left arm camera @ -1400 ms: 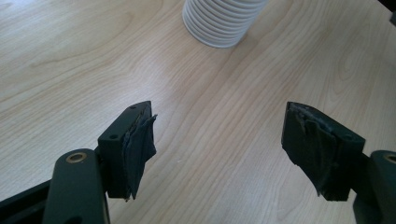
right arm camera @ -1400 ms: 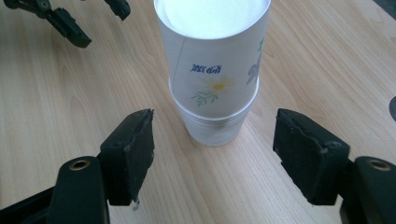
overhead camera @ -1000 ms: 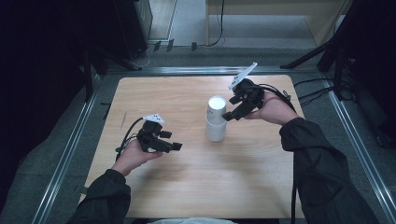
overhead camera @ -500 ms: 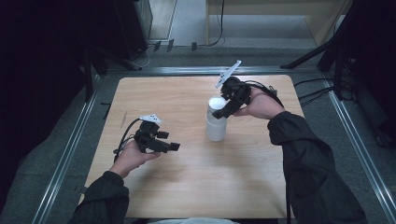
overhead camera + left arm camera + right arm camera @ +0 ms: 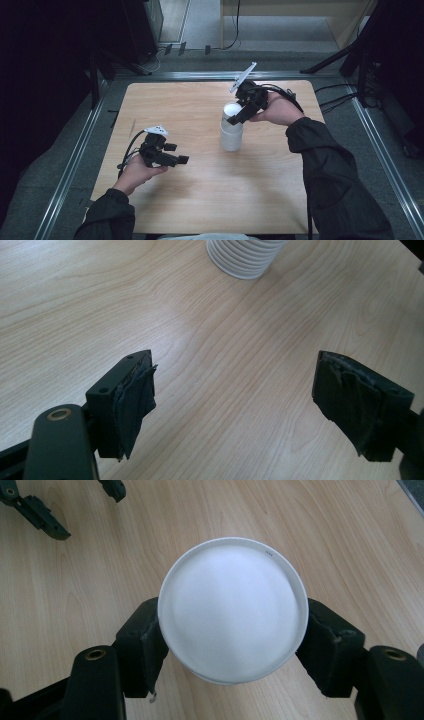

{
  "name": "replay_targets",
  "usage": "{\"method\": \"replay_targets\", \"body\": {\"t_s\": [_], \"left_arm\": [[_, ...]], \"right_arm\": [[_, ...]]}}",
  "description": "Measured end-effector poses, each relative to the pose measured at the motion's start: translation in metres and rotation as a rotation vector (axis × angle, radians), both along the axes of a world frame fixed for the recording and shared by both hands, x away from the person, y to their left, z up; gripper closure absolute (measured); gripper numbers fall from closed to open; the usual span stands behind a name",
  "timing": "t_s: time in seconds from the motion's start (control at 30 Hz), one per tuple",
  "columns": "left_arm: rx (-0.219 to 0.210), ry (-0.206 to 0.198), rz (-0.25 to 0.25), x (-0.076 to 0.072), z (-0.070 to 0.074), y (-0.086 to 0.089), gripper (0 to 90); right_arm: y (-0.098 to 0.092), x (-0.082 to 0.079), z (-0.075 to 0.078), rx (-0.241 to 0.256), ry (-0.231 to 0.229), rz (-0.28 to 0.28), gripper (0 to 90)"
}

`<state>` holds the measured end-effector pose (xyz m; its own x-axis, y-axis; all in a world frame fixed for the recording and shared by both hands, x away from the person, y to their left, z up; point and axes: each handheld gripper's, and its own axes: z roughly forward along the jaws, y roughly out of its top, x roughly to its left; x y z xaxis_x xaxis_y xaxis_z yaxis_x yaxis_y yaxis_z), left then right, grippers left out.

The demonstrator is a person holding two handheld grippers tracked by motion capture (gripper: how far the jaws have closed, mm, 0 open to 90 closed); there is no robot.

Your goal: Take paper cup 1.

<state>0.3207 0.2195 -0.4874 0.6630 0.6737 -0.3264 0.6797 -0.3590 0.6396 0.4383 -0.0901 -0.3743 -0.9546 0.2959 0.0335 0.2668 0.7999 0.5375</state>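
Item: stack of white cups [image 5: 231, 131], upside down, long axis vertical, mid-bench [image 5: 200, 200]. We log the right claw [image 5: 239, 116] clasping its top cup, jaws either side. Left claw [image 5: 176, 156] gapes wide, empty, well apart.

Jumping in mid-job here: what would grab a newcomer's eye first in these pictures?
The tall white stack of upturned ribbed paper cups stands right of centre on the light wooden table. The right gripper reaches down over the stack's top, its black jaws set at either side of the topmost cup. The left gripper sits apart near the table's left side, jaws wide open over bare wood.
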Motion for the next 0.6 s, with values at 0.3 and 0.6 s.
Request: {"method": "replay_targets", "body": {"t_s": [0.3, 0.6], "left_arm": [[-0.016, 0.006, -0.008, -0.003, 0.0, 0.003, 19.2], [-0.021, 0.011, -0.017, -0.002, 0.0, 0.001, 22.9]], "right_arm": [[0.001, 0.0, 0.005, -0.009, 0.007, -0.003, 34.3], [0.003, -0.003, 0.014, -0.031, 0.004, -0.019, 34.6]]}}
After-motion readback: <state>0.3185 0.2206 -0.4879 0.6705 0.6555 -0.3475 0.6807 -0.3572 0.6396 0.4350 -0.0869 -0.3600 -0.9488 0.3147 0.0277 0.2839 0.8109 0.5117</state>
